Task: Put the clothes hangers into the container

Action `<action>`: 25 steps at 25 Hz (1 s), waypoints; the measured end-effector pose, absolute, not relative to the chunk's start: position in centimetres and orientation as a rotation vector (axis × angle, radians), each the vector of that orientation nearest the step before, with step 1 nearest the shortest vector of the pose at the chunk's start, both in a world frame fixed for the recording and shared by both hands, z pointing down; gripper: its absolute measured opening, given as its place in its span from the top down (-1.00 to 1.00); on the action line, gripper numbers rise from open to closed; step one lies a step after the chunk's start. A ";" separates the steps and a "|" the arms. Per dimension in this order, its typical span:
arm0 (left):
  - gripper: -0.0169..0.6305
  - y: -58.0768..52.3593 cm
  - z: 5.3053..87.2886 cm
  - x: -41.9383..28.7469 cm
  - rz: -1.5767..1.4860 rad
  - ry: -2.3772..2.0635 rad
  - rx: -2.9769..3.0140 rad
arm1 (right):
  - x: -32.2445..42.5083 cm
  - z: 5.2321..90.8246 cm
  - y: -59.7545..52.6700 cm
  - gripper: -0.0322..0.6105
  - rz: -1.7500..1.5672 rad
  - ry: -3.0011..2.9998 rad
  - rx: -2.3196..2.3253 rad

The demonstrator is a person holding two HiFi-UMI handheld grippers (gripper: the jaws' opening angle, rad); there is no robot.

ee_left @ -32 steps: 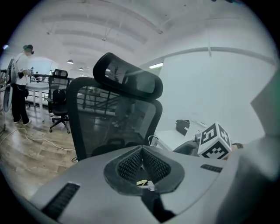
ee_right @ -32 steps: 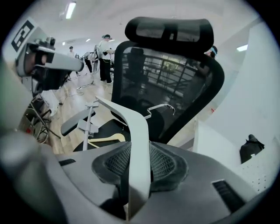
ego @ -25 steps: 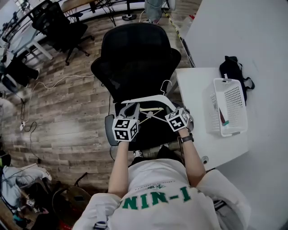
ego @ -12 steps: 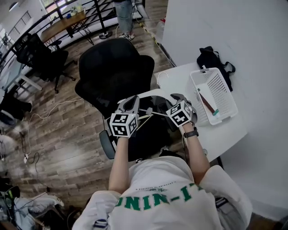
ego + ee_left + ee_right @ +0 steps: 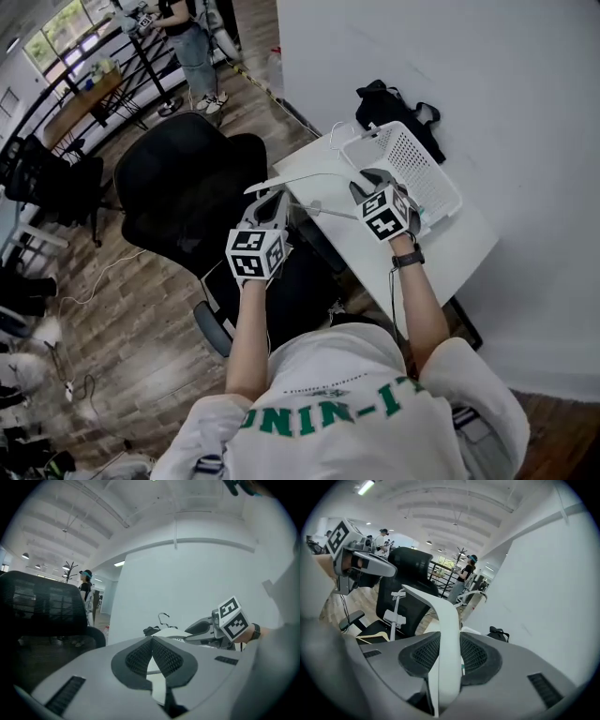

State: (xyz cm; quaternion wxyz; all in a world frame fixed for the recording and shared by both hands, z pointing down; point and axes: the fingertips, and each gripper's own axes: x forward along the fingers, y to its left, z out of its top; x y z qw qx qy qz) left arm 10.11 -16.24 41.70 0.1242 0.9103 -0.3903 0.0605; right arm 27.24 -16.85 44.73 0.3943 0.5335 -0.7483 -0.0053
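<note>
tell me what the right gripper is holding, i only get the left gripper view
observer: the right gripper is shut on the arm of a white hanger
operator: where's the basket
observer: the basket stands on the white table, just beyond the right gripper
operator: is the hanger over it yet
observer: not yet, it crosses the table's edge, its hook close to the basket's corner
</note>
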 end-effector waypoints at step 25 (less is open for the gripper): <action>0.91 -15.5 41.3 32.4 0.244 -0.652 2.900 | 56.6 44.2 -11.7 0.45 0.165 -1.374 1.759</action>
